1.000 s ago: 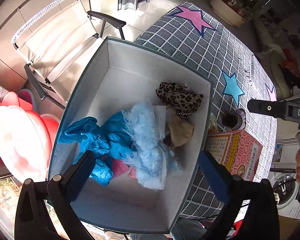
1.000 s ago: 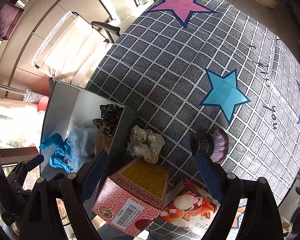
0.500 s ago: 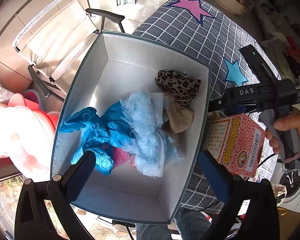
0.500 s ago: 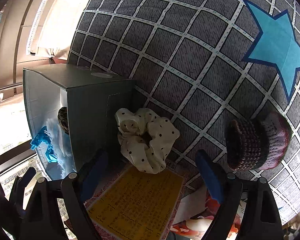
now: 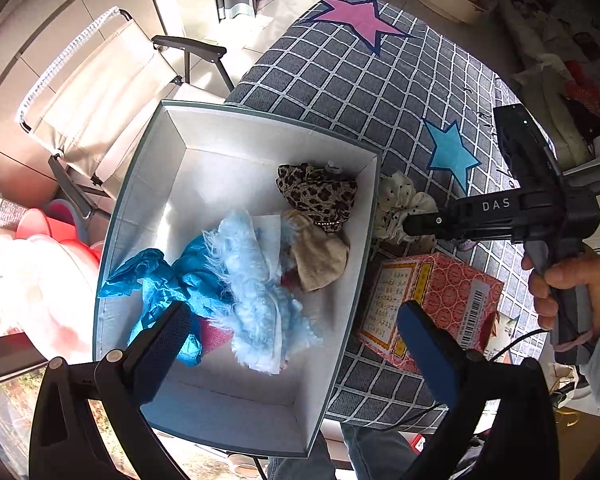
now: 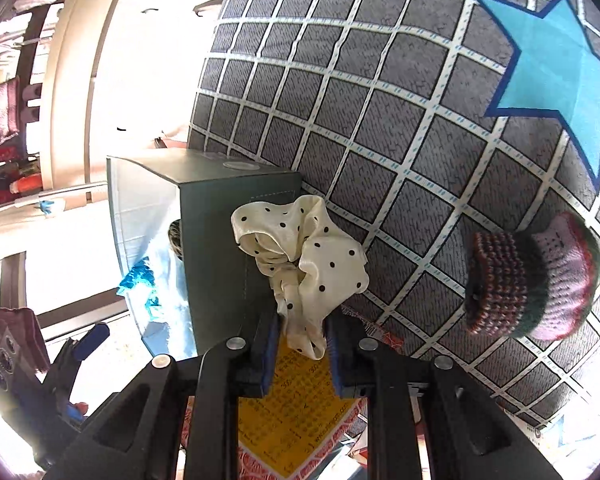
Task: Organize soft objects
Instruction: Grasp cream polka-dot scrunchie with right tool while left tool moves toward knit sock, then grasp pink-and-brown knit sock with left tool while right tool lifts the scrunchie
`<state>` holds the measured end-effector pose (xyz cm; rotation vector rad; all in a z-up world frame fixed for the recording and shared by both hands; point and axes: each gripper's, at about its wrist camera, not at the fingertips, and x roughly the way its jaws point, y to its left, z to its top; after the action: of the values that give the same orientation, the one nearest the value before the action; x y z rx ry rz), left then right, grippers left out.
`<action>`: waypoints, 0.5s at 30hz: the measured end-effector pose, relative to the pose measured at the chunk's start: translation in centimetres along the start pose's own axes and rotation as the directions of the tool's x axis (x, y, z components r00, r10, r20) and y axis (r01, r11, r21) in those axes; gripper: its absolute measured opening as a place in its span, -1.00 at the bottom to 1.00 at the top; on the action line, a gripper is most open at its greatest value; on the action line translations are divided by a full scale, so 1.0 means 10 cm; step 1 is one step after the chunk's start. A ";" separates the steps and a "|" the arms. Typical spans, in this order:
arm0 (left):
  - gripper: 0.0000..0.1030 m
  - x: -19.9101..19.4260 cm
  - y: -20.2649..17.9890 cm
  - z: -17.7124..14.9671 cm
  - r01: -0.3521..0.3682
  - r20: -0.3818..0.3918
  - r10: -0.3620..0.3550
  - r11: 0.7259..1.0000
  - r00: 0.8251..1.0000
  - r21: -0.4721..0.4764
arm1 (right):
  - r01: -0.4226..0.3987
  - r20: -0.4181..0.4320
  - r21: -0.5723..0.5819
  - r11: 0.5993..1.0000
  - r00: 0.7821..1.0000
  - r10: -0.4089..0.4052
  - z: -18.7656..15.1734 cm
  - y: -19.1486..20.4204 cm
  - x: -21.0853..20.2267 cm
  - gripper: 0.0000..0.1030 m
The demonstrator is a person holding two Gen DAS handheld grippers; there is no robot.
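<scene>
Beside the box (image 6: 228,248), right tongs (image 6: 302,344) pinching the polka-dot scrunchie (image 6: 304,256), left tongs (image 5: 296,344) spread wide above

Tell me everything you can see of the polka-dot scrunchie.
The polka-dot scrunchie is a ruffled loop of shiny cream satin-like fabric with small dark dots. It lies bunched on the grid-patterned cloth, pressed against the outer wall of the grey storage box, above the red patterned carton. The right gripper has its blue pads pinched on its lower fold.
</scene>
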<state>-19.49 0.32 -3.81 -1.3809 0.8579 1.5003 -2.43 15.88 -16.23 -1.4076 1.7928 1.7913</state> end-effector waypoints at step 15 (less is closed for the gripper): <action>0.99 0.23 -1.68 0.52 0.155 -0.068 -0.149 0.983 0.986 0.096 | 0.178 0.311 0.345 0.921 0.905 -0.292 -1.27 -1.44 -1.58 -0.57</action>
<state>-5.71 11.46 -4.08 -1.3904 0.8348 1.2874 21.84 14.93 -10.93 -1.0458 1.5502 1.4502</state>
